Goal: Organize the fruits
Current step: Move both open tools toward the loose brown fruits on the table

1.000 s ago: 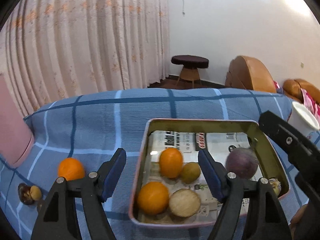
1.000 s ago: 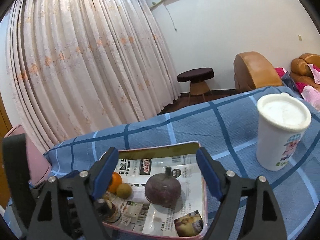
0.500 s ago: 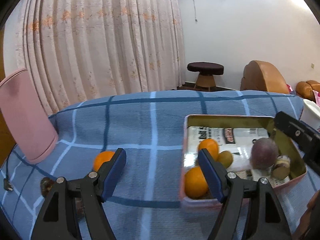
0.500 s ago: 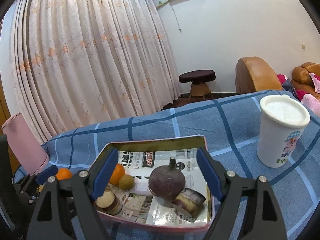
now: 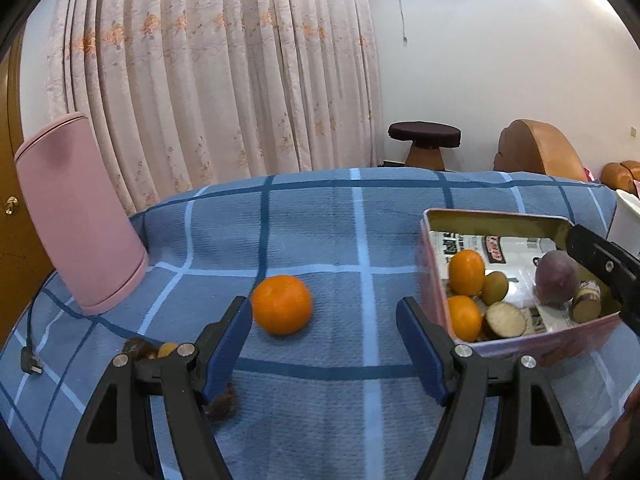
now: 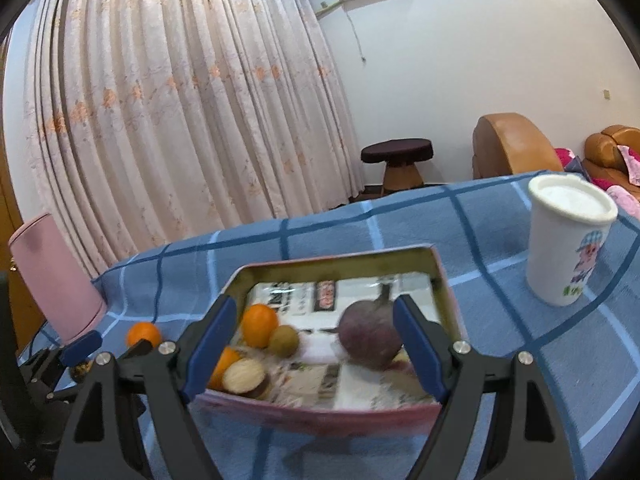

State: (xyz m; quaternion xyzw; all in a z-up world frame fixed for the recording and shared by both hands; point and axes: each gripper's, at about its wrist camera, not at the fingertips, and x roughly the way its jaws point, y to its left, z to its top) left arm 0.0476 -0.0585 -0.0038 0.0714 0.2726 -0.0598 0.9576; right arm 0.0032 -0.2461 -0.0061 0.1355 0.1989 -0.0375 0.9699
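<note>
Both tools, left tool [image 5: 324, 326] and right tool [image 6: 314, 332], gaped wide and held nothing, one loose orange [image 5: 282, 304] lay near the worktop's [image 5: 320, 232] middle, two oranges [image 5: 466, 267] sat in the tin [image 5: 496, 216].

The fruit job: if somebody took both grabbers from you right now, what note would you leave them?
Left gripper: open, empty, aimed near the loose orange on the blue checked cloth.
Right gripper: open, empty, over the tin tray.
Done: tray holds two oranges, a small green fruit, a purple fruit and cut pieces.
Left: the loose orange, plus small dark bits by the left finger, partly hidden.
</note>
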